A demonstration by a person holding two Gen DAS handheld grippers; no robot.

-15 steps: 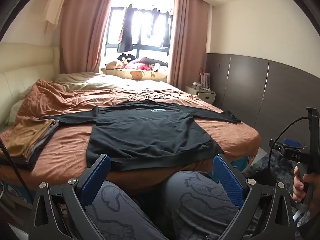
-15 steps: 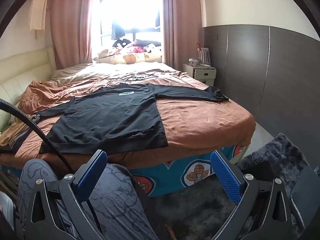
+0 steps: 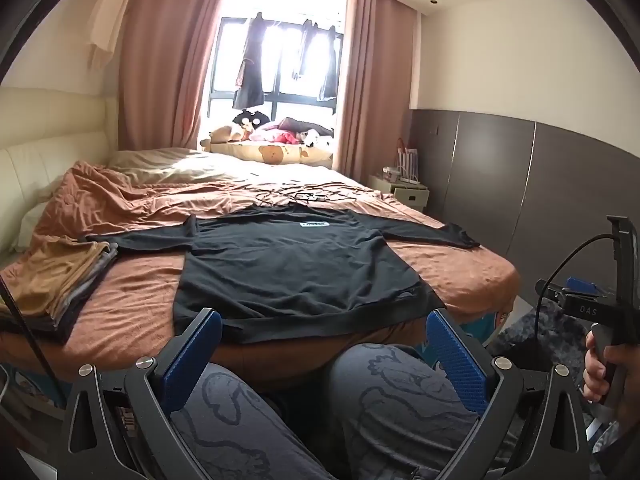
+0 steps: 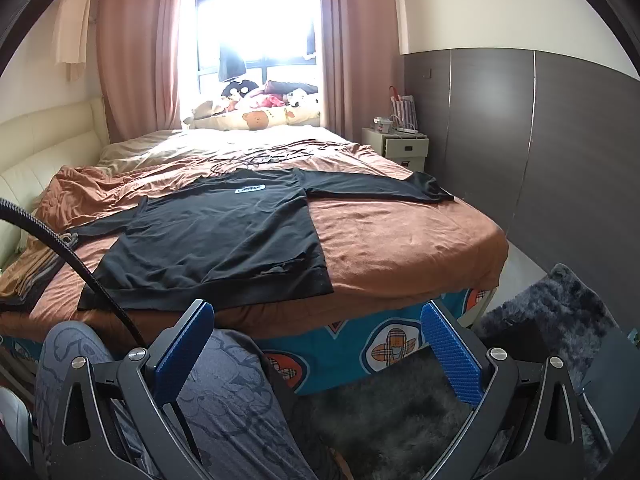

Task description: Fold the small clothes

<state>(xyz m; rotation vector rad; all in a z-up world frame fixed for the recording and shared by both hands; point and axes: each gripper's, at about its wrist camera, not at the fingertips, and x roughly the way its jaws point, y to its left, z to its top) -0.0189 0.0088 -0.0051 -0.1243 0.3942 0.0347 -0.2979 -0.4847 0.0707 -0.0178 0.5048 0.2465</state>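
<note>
Shirt (image 3: 296, 264) flat on bed (image 3: 472, 280), beyond open jaws

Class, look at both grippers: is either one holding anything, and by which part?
Nothing is held: left gripper and right gripper are open, short of the black shirt.

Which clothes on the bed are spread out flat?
The black shirt, sleeves stretched wide. The brown clothes beside it are folded in a stack.

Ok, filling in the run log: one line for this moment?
stage: before first fold | black shirt: flat on bed | left gripper: open, empty | right gripper: open, empty
</note>
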